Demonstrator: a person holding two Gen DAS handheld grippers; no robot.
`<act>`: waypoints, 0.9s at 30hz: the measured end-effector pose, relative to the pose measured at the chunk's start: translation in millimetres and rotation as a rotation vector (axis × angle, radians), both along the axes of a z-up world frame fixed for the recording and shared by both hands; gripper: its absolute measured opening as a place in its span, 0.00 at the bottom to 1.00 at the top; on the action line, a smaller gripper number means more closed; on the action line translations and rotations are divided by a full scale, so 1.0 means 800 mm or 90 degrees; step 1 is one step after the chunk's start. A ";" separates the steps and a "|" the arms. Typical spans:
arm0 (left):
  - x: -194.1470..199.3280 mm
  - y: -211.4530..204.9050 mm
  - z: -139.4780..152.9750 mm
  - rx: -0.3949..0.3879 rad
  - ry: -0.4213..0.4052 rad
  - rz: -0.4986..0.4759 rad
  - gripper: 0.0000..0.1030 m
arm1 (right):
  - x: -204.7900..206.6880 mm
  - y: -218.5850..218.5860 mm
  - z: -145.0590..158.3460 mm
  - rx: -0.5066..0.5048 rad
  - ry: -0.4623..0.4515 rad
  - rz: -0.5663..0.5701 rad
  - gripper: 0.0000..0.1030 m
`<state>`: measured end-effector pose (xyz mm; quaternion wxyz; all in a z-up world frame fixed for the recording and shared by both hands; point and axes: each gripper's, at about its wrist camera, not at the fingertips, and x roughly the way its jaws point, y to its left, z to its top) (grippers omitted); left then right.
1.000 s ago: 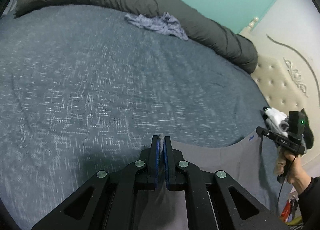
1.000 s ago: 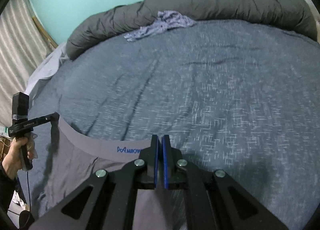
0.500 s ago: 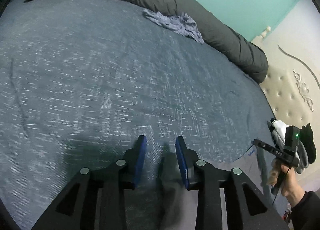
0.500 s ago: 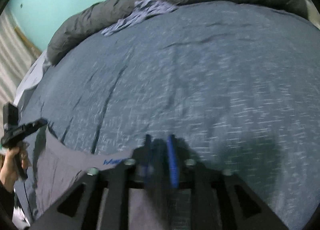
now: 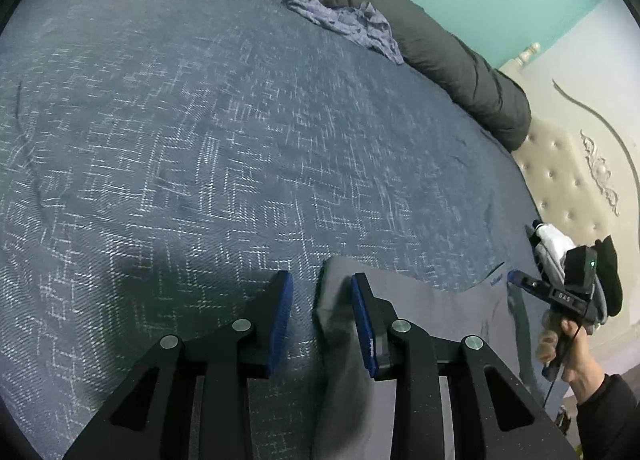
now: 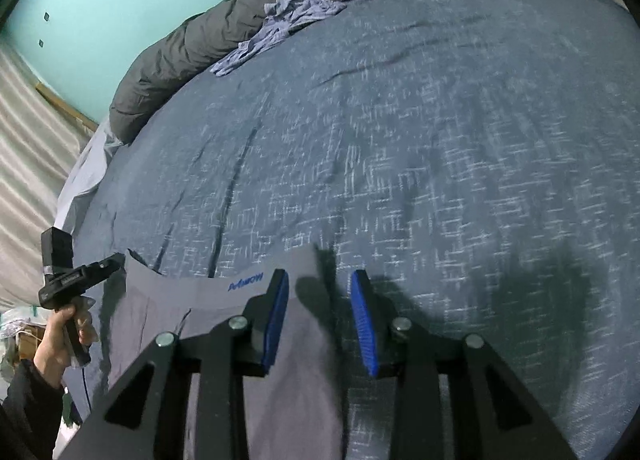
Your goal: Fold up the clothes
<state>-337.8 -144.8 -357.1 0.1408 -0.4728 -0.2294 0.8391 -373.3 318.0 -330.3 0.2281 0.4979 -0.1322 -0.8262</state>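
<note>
A grey garment (image 5: 432,308) with a blue-lettered waistband (image 6: 246,283) lies on the blue bed cover at the near edge. My left gripper (image 5: 322,284) is open; the garment's left corner lies slack between its blue pads, against the right one. My right gripper (image 6: 320,282) is open over the garment's right corner (image 6: 308,260), which lies on the bed. Each gripper shows in the other's view: the right one (image 5: 516,278) and the left one (image 6: 116,260).
The blue patterned bed cover (image 5: 220,140) stretches ahead. A rolled dark grey duvet (image 5: 440,44) runs along the far edge, with a crumpled lilac garment (image 5: 348,24) against it. A tufted cream headboard (image 5: 568,180) is at right. Curtains (image 6: 28,148) hang at left.
Both grippers were shut on the garment's waistband corners and held it up. They have opened and let the garment drop onto the bed.
</note>
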 end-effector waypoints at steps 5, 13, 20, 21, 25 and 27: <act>-0.004 0.008 0.002 -0.030 0.008 -0.016 0.05 | -0.005 -0.016 -0.008 0.008 0.012 0.020 0.04; -0.007 0.003 0.011 -0.055 0.027 -0.002 0.02 | -0.007 -0.014 0.002 0.040 0.052 -0.009 0.01; -0.010 0.015 0.005 -0.081 0.012 -0.011 0.04 | -0.012 -0.027 -0.010 0.057 0.025 -0.013 0.03; -0.007 0.013 0.009 -0.080 0.016 -0.008 0.04 | -0.012 -0.028 -0.011 0.056 0.020 -0.017 0.04; 0.016 -0.007 0.033 -0.079 0.030 0.016 0.24 | 0.004 -0.007 0.005 0.037 0.015 -0.068 0.19; 0.034 -0.020 0.047 -0.065 0.038 0.028 0.34 | 0.029 0.014 0.017 -0.010 0.016 -0.098 0.27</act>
